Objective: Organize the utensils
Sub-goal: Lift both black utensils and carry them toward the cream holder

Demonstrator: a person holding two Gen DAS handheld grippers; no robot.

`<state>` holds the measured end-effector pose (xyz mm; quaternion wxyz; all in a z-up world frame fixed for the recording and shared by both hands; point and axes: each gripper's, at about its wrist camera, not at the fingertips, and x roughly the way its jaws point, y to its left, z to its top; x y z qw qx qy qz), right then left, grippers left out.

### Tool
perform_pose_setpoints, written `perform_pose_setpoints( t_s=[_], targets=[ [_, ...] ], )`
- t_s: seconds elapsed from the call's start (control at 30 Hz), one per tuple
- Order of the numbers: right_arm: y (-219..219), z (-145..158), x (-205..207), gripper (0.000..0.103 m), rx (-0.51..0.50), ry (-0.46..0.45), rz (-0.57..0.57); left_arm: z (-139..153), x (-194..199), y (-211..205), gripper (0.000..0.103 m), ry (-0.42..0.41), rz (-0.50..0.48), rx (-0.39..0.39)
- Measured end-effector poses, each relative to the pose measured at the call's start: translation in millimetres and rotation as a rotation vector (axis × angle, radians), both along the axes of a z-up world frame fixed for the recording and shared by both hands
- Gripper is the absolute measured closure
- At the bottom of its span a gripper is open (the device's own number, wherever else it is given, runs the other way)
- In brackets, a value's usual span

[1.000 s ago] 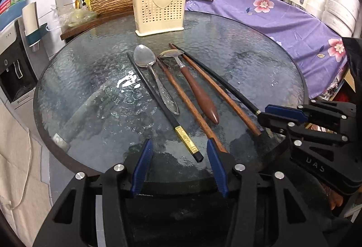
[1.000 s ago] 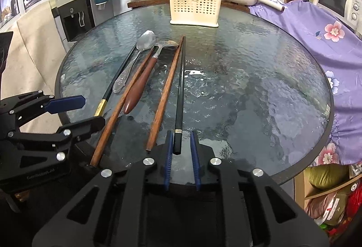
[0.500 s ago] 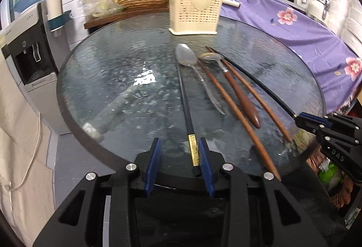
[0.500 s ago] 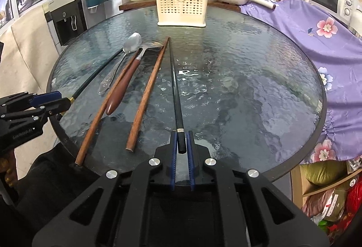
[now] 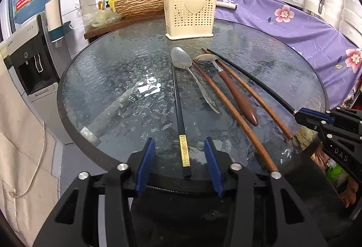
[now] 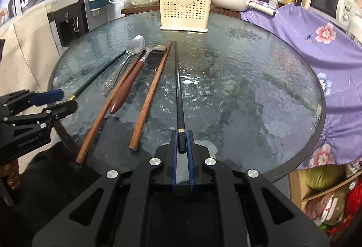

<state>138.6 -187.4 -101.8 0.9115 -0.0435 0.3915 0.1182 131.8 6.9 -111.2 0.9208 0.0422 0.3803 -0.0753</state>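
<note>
My right jaws (image 6: 181, 149) are clamped on the butt of a black chopstick (image 6: 178, 88) at the bottom centre of the right view — it runs straight up the glass surface (image 6: 248, 93). My left jaws (image 5: 179, 164) stand apart, having just been widening, with the gold-banded chopstick (image 5: 177, 111) lying between them untouched, low in the left view. Two wooden chopsticks (image 5: 235, 111), a steel spoon (image 5: 181, 61) and a wood-handled spoon (image 5: 237, 97) lie centre-frame — the cream utensil holder (image 5: 190, 13) stands upright at upper centre.
</note>
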Motion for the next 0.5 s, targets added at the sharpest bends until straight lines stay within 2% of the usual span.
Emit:
perform_pose_setpoints(
  t_s=[0.03,0.07,0.13,0.3,0.5],
  targets=[
    [0.1,0.1,-1.1,0.095,0.0,0.0,0.001,0.4,-0.7,-0.5,0.072,-0.001,-0.002,0.001],
    [0.3,0.0,-3.2,0.095,-0.003,-0.006,0.004,0.3,-2.3,-1.3,0.086,-0.002,-0.004,0.002],
    [-1.6,-0.4,-5.7,0.095,0.015,-0.011,0.004,0.5,-3.6,-1.9,0.095,0.0,-0.006,0.005],
    [-9.2,7.6,-11.4,0.095,0.075,-0.042,-0.008,3.3,-1.3,9.0,0.096,0.023,0.012,-0.063],
    [-11.5,25.9,-15.1,0.095,0.072,-0.111,-0.009,21.0,-7.9,17.5,0.096,-0.048,0.019,-0.098]
  ],
)
